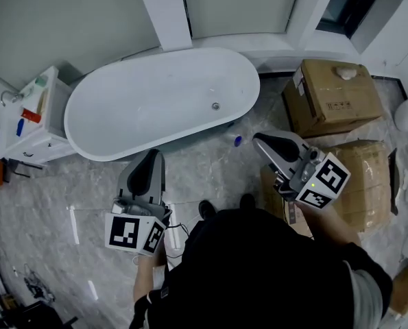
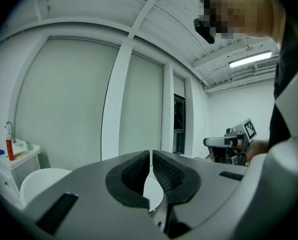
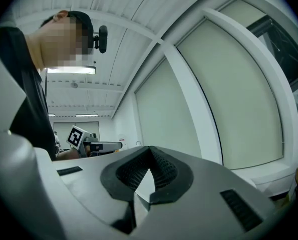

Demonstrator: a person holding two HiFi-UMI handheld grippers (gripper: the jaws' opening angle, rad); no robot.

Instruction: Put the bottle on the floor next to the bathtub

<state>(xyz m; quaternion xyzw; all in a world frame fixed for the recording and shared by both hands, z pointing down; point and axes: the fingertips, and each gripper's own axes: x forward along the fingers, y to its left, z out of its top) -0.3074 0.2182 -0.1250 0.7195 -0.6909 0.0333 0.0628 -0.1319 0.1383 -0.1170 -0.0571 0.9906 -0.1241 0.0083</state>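
Bottle (image 1: pixel 236 139): one, apparently, on floor (image 1: pixel 210 177) beside one bathtub (image 1: pixel 156 101).

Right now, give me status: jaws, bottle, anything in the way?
Left gripper jaws shut, empty. Right gripper the same. Bottle on the floor beside the bathtub. Cardboard boxes to the right, apart from it.

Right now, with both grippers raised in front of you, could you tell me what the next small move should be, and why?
Probably just draw both grippers back and stop. The bottle seems to stand already on the floor beside the bathtub, and the left gripper and right gripper are both shut with nothing between their jaws, so nothing looks left to carry.
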